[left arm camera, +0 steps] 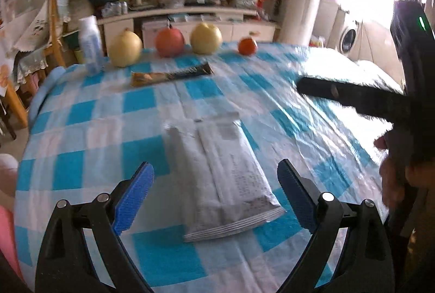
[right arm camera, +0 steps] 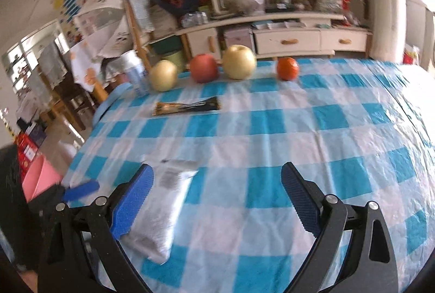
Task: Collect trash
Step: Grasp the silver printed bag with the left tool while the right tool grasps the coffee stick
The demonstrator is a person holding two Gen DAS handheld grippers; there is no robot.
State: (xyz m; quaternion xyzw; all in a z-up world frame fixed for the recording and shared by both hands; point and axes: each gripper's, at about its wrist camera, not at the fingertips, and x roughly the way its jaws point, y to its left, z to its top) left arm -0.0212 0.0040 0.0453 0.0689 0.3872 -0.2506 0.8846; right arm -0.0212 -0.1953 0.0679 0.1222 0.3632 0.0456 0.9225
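The left tool [left arm camera: 214,189] is hovering low over the table [left arm camera: 81,129], which is carrying a blue-and-white checked plastic cloth, and its two blue-padded fingers are standing wide apart with nothing between the pads. The flat silver-grey foil wrapper with printed text [left arm camera: 228,178] is lying on the cloth directly ahead of this tool, its near crimped end sitting between the two finger lines but not touching either pad. The right tool [right arm camera: 214,195] is likewise standing wide and empty; in its own view the same wrapper is lying just beside and partly behind its left finger, with bare cloth between the fingers. A second piece of trash, a long brown-and-black snack bar wrapper [left arm camera: 171,75], is resting further back, near a row of fruit: a pale yellow round pear [left arm camera: 125,52], a red apple [left arm camera: 170,42], a second yellow pear [left arm camera: 205,38] and a small orange tangerine [left arm camera: 247,46], with a white-and-blue bottle [left arm camera: 91,44] at the left end. Judging from this layout, the approach to the first pick is in hand. The next move is calling for the left tool to descend until the pads straddle the thin wrapper, then close on it without sliding it across the slick cloth.
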